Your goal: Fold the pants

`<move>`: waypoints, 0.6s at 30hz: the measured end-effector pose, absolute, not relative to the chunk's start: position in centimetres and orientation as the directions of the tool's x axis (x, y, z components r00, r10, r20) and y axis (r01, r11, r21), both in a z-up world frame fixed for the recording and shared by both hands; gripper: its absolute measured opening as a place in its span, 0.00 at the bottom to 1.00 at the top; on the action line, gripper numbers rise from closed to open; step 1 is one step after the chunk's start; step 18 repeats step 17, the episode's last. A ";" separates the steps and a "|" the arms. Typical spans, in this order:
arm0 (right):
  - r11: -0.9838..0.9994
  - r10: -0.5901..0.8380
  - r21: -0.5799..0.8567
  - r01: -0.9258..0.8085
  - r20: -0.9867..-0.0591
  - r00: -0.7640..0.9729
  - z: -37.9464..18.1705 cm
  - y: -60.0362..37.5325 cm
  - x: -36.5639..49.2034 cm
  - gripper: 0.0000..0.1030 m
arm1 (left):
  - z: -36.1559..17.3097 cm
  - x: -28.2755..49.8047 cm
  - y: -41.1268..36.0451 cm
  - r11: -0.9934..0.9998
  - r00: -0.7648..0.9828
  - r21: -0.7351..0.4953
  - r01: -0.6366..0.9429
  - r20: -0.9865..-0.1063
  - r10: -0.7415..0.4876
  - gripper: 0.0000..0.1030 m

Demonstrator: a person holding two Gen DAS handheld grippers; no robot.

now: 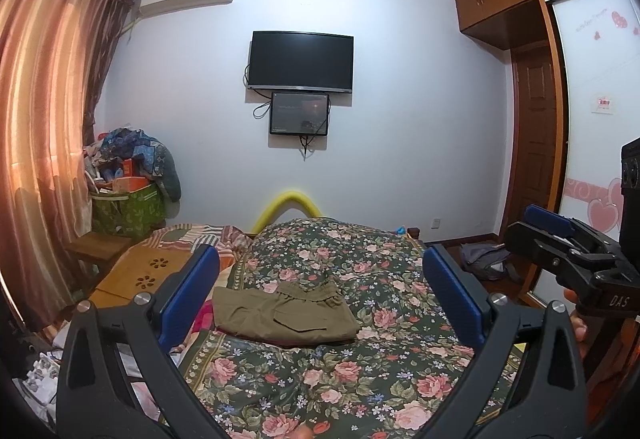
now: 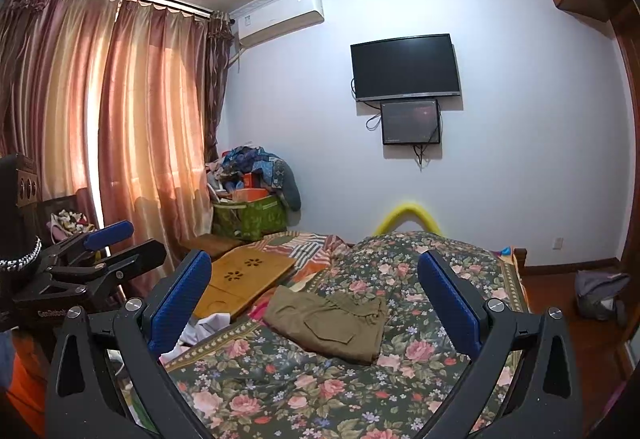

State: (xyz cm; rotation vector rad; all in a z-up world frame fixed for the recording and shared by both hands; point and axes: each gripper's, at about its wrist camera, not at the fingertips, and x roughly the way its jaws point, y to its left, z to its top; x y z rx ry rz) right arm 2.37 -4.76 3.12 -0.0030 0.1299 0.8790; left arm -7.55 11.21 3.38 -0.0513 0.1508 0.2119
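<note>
Olive-brown pants [image 1: 286, 313] lie folded into a compact rectangle on the floral bedspread [image 1: 320, 379], waistband toward the far side, a flap pocket on top. They also show in the right wrist view [image 2: 330, 321]. My left gripper [image 1: 320, 293] is open and empty, held back above the bed with the pants between its blue pads. My right gripper [image 2: 314, 291] is open and empty too, raised above the bed short of the pants. The right gripper shows at the right edge of the left view [image 1: 568, 251]; the left gripper shows at the left of the right view [image 2: 108, 251].
A wooden lap tray [image 2: 240, 279] lies on the bed left of the pants. A green bag piled with clothes [image 2: 250, 215] stands in the corner by the curtains [image 2: 120, 119]. A TV [image 1: 300, 61] hangs on the far wall. A grey bag [image 2: 600, 295] lies on the floor at right.
</note>
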 end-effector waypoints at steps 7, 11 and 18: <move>0.640 0.766 0.054 -0.766 -0.115 0.632 3.2 -4.8 2.5 1.00 | 3.3 -7.4 11.1 0.977 0.967 -0.039 -0.208 -0.157 0.200 1.00; 0.641 0.766 0.054 -0.766 -0.114 0.633 3.2 -4.8 2.5 1.00 | 3.2 -7.3 11.0 0.978 0.967 -0.033 -0.208 -0.160 0.200 1.00; 0.641 0.765 0.057 -0.765 -0.119 0.633 3.3 -4.8 2.6 1.00 | 3.1 -7.2 10.9 0.978 0.966 -0.026 -0.205 -0.163 0.198 1.00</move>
